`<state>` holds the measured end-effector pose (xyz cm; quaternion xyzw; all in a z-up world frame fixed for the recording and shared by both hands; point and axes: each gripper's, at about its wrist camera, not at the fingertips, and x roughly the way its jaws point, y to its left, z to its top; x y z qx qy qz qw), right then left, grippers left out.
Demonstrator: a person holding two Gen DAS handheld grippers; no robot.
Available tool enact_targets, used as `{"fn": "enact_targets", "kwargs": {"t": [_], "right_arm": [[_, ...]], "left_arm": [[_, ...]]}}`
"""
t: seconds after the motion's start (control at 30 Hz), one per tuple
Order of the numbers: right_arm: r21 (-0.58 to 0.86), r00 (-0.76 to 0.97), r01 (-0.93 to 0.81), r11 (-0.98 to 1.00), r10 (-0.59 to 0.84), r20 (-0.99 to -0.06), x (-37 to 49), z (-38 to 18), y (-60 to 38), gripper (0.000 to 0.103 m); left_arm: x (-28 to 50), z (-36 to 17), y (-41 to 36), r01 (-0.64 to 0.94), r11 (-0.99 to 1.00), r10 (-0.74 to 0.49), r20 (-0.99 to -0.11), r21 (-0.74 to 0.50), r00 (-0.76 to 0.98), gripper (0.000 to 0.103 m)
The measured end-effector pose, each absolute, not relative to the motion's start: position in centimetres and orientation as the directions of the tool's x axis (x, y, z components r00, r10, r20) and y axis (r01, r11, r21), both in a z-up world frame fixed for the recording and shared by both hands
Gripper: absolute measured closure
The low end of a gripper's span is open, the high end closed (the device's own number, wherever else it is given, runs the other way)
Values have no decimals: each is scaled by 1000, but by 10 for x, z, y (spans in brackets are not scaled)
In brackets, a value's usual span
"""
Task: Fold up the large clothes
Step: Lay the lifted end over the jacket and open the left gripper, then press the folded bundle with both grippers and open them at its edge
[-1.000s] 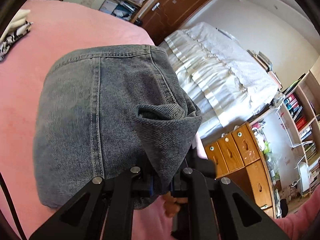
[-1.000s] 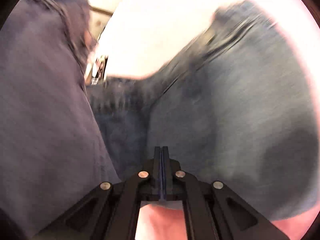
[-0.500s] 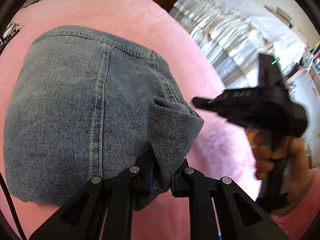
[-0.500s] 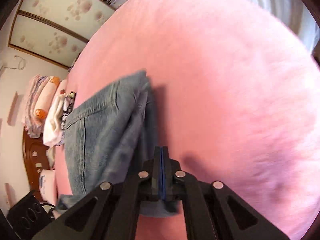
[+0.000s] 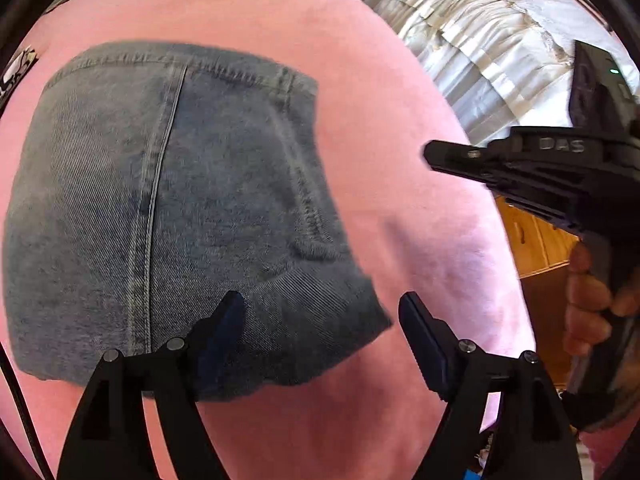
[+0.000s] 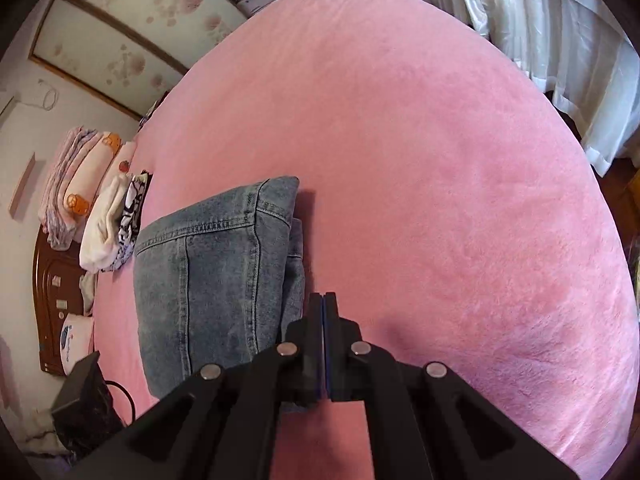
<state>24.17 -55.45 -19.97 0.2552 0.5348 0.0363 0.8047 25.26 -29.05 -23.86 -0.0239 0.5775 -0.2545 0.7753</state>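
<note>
Left wrist view: folded jeans [image 5: 176, 208] flat on pink bed [image 5: 400, 100], near corner between opening, untouching jaws of left gripper [image 5: 320, 320]; right gripper [image 6: 323, 320], jaws together, empty, beside jeans' right edge.

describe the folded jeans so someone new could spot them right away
Look at the big pink blanket covering the bed. The folded jeans lie on it near the stack of pale folded linens. They are the only grey-blue denim there, with stitched seams.

Folded jeans [image 5: 168, 208] on bed [image 5: 380, 80], clothes pile [image 6: 104, 220] behind
</note>
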Motion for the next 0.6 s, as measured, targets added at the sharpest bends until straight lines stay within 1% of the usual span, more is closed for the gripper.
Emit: {"fn": "enact_targets", "kwargs": {"t": [0.13, 0.17, 0.23, 0.33, 0.4, 0.47, 0.53, 0.6], "right_arm": [[441, 414, 152, 884, 348, -841, 252, -187, -547, 103], [437, 410, 142, 888, 349, -843, 255, -186, -544, 103], [423, 398, 126, 897, 345, -850, 263, -184, -535, 103], [411, 379, 103, 906, 346, -858, 272, -185, -528, 102], [397, 374, 98, 913, 336, -865, 280, -186, -520, 101], [393, 369, 101, 914, 333, -868, 288, -190, -514, 95], [392, 362, 104, 914, 332, -871, 296, -195, -508, 75], [378, 368, 99, 920, 319, -873, 304, -198, -501, 73]], "left_arm": [[259, -196, -289, 410, 868, -400, -885, -280, 240, 23], [264, -186, -286, 413, 871, -392, -884, -266, 256, 19], [277, -171, -273, 406, 884, -367, -884, -233, 291, 14], [307, -162, -253, 376, 909, -314, -891, -182, 328, 13], [327, -166, -238, 351, 921, -291, -896, -168, 335, 13], [350, -175, -221, 308, 938, -261, -906, -157, 333, 13], [371, -187, -210, 261, 950, -251, -913, -170, 321, 14], [390, -198, -196, 209, 960, -245, -922, -187, 301, 14]]}}
